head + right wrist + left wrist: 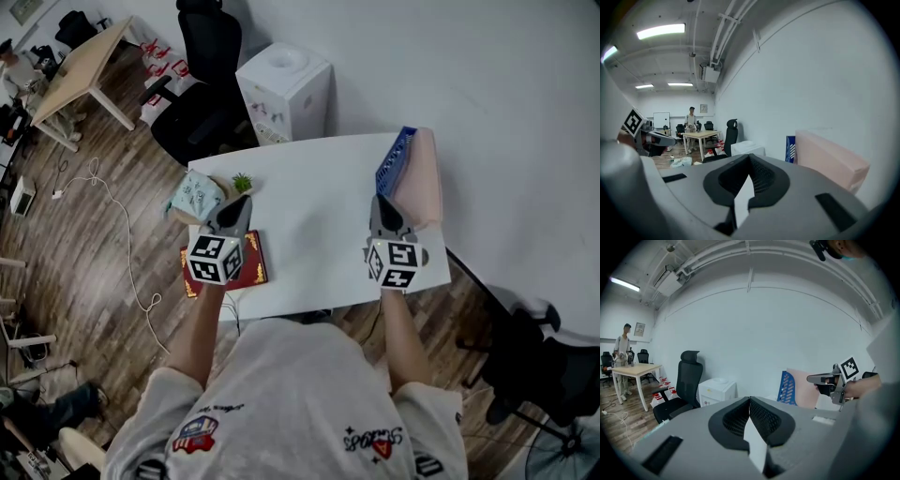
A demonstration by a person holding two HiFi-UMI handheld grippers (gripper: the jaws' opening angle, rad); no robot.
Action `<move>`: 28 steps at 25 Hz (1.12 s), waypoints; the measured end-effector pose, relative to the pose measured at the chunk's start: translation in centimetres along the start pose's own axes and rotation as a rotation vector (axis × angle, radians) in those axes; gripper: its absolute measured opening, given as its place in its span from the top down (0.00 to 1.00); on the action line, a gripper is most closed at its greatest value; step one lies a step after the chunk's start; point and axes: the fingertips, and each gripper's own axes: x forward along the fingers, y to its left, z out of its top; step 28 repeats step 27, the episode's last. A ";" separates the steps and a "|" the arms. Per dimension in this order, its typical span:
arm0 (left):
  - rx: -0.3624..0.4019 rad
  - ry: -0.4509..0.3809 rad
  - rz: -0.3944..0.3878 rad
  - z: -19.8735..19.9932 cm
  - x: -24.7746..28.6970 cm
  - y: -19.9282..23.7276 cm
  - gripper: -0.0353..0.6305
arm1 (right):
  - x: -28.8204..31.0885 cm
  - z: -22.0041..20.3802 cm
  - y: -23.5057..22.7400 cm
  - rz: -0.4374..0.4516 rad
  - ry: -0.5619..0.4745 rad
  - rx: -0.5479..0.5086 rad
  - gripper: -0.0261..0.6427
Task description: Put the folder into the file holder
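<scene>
Floorboards on the far left, carrying a wooden table [80, 70] and a loose white cable [112, 211]. Standing further in, a black office chair [202, 84] and a white water dispenser [283, 89], both just behind a white table [314, 234].

Reaching forward with the bare left forearm over the table's near left corner, elbow bending a little, wrist in line with the arm. Holding the left gripper [234, 208] level above a red book [255, 267] lying at the table's edge, marker cube facing up, tips pointing toward a teal packet [195, 195] and a small green plant [243, 182] just ahead. Pressing that gripper's jaws together tip to tip, gripping nothing.

Reaching forward with the right forearm too, nearly parallel to the left and well apart from it. Holding the right gripper [382, 208] level over the table's near right part, cube up, tips pointing at the near end of a blue file holder [394, 161]. Squeezing these jaws fully together as well, nothing caught between them.

Standing on edge along the table's right side, the pink folder [424, 178], pressing against the right face of the file holder; not showing whether sitting in a slot or only leaning beside it. Passing near the right gripper's tips, on their right, not between them.
</scene>
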 end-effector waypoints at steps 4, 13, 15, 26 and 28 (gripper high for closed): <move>0.016 -0.054 0.000 1.5 -0.8 0.1 0.94 | -0.6 3.4 1.2 0.021 -0.080 -0.010 0.97; 0.034 -0.079 -0.024 2.5 0.0 -0.5 0.94 | -1.2 5.9 2.2 0.052 -0.142 -0.015 0.97; 0.032 -0.075 -0.028 2.3 0.1 -0.5 0.94 | -1.2 5.7 2.2 0.052 -0.138 -0.012 0.97; 0.025 -0.072 -0.036 2.4 0.8 -0.8 0.94 | -1.1 5.5 1.9 0.061 -0.125 -0.009 0.97; 0.022 -0.070 -0.035 2.2 0.9 -0.8 0.94 | -1.0 5.5 1.9 0.063 -0.124 -0.010 0.97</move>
